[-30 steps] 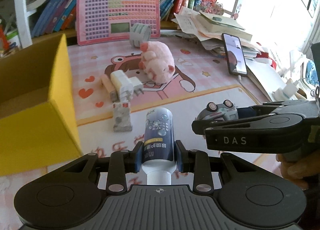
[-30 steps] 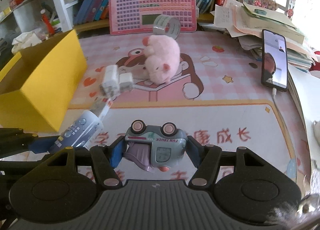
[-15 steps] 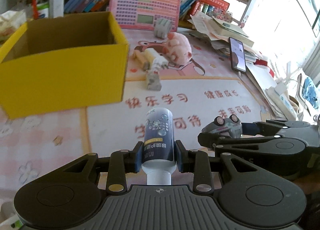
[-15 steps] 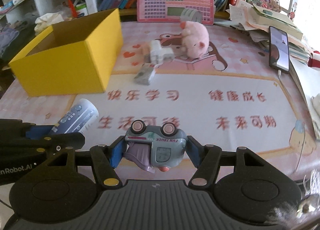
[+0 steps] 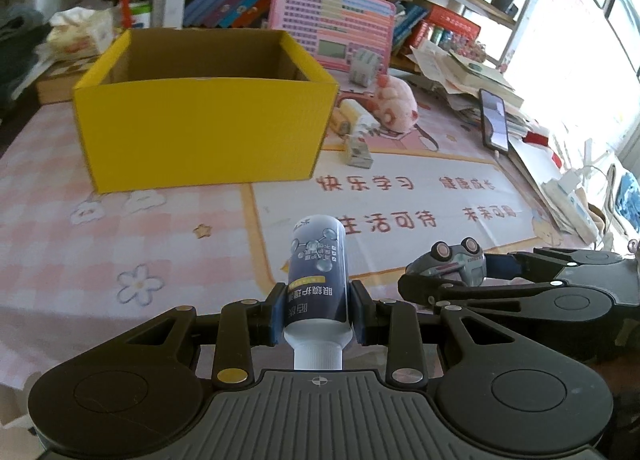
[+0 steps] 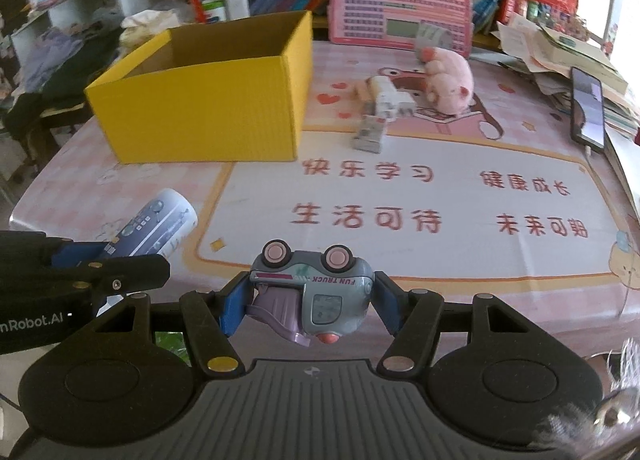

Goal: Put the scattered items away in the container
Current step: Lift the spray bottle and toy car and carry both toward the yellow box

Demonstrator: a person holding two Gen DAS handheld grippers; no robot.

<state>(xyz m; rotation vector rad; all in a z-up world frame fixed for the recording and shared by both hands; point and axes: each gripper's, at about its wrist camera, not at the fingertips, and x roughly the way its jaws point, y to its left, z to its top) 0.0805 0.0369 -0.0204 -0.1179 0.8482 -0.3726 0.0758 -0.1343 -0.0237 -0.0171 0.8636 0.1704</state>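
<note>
Left wrist: one bottle point(image 5: 318, 268), one yellow box point(image 5: 204, 132).

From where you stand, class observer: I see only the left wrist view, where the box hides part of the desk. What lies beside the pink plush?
Observer: A white adapter block lies left of the pink plush, clear of the yellow box.
Operator: What does the right gripper hold?
Observer: The right gripper is shut on a toy truck, upside down, lettered FUN TRUCK.
Operator: And the left gripper?
Observer: The left gripper grips a bottle; the right view shows its flat white base.
</note>
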